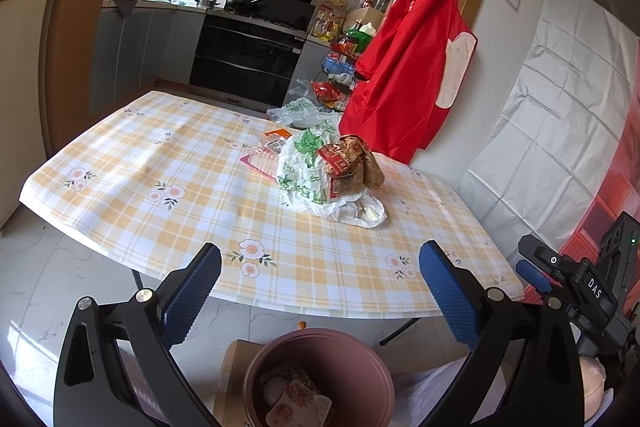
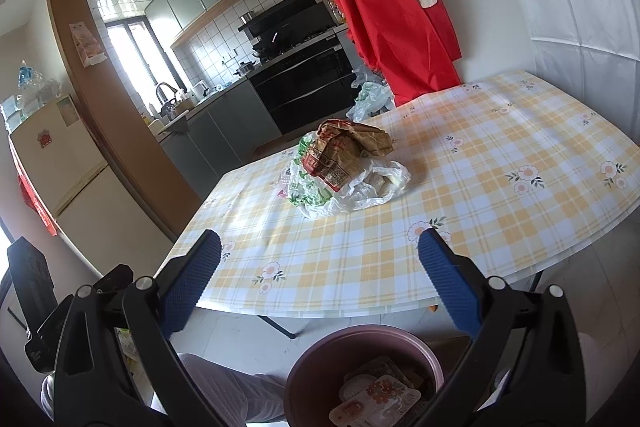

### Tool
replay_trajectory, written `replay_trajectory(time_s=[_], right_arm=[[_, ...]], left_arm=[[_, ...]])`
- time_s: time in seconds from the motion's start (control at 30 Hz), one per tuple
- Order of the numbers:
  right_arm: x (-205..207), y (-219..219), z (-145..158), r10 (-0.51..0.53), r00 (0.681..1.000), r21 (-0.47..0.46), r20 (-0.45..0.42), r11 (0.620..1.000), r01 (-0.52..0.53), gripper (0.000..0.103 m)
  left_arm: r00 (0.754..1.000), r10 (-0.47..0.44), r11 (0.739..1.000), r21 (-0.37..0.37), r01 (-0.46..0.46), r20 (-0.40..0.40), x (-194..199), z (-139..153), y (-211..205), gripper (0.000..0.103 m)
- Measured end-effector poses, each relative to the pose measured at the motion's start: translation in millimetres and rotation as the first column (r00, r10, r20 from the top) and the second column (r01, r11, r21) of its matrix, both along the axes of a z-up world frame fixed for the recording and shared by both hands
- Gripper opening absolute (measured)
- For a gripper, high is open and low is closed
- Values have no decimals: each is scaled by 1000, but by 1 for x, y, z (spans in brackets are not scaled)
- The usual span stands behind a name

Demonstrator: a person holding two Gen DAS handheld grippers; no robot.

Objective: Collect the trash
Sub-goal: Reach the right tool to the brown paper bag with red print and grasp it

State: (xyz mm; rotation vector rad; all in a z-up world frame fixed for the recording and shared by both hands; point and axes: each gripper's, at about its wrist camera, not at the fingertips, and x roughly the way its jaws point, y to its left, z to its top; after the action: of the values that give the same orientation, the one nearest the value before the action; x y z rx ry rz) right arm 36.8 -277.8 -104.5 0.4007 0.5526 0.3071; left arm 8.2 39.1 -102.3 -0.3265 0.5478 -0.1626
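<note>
The trash pile (image 1: 328, 175), a white-green bag under a crumpled brown wrapper, sits mid-table (image 1: 140, 163), its long axis running toward the kitchen. The wrapper's print is unreadable. Wrappers lie in the pink bin (image 1: 320, 379) below. Left gripper (image 1: 320, 291) and right gripper (image 2: 320, 287) both gape empty; "DAS" marks the right one.

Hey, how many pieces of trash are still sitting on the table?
4, maybe more hidden: a crumpled brown wrapper on top, the green-printed white bag under it, a clear bag nearest the bin, and a pink-edged packet behind.
</note>
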Motion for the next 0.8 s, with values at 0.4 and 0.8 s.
replay_trajectory(time_s=[0.4, 0.8], right_arm=[[34, -6, -26, -26, 998, -74, -57, 997, 22, 98], [141, 52, -26, 122, 992, -369, -30, 921, -124, 97]], left_arm=[[996, 24, 999, 47, -20, -86, 30, -31, 4, 97], [993, 61, 994, 92, -52, -103, 87, -39, 24, 97]])
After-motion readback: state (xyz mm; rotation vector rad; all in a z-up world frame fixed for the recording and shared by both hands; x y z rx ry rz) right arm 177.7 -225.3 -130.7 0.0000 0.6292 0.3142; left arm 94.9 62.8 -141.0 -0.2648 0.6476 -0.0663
